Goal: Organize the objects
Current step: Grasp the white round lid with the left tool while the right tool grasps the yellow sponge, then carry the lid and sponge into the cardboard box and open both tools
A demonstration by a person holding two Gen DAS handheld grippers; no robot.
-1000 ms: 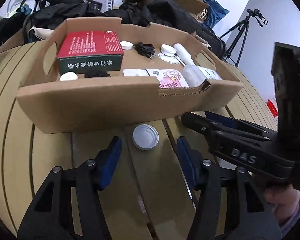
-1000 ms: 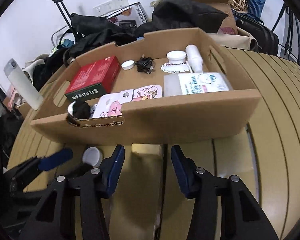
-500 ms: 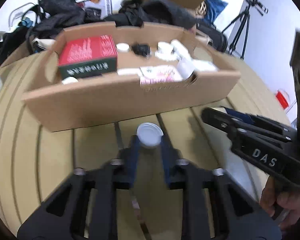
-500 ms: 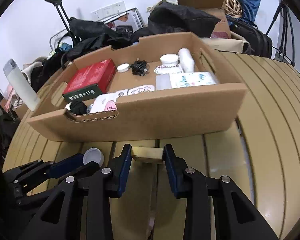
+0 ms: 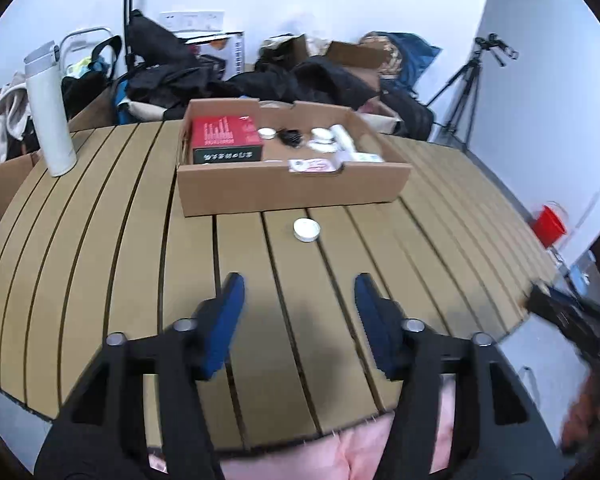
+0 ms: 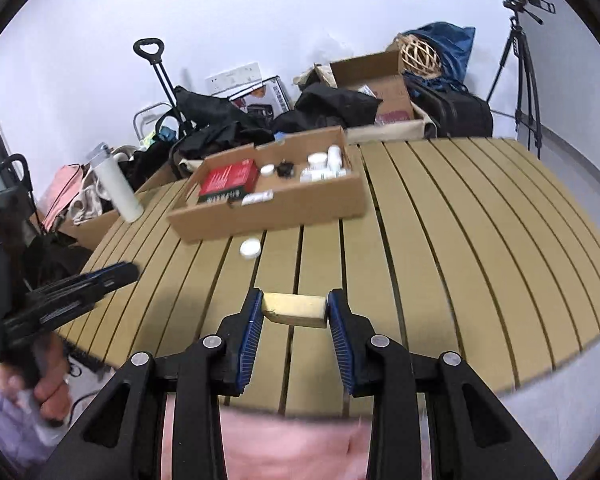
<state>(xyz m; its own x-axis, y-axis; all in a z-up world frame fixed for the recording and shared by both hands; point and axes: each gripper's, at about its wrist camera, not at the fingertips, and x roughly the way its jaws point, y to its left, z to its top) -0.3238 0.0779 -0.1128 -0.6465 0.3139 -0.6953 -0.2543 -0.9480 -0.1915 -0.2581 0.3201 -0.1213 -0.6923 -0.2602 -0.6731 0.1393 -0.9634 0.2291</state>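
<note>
Tongs on the right (image 6: 295,309) were clamped on a small tan block (image 6: 294,310), blue pads pressing both of its ends, and they held it above the slatted desk (image 6: 460,240), clear of the cardboard box (image 6: 276,204). Left tongs (image 5: 299,300) had just been opening and stood released, nothing between the blue pads (image 5: 228,320). Ahead of them a white round lid (image 5: 307,230) lay flat on the desk, just in front of the box's near wall and apart from both sets of tongs; the right wrist view showed the same lid (image 6: 250,248) by the box too. Inside the box (image 5: 292,192) sat a red and dark carton (image 5: 226,144) at the left, a small white cap (image 5: 266,133), a black tangled item (image 5: 290,136), possibly a cable, and white bottles and packets (image 5: 340,148) toward the right end. A tall white flask (image 5: 48,112) stood upright on the far left part of the desk, well apart from the box. The person's hand (image 6: 50,396) gripped the left tongs' handle at the edge of the right view. Pink fabric (image 5: 340,452) showed below the desk's near edge. A tripod (image 6: 524,60) stood by the wall beyond the desk
</note>
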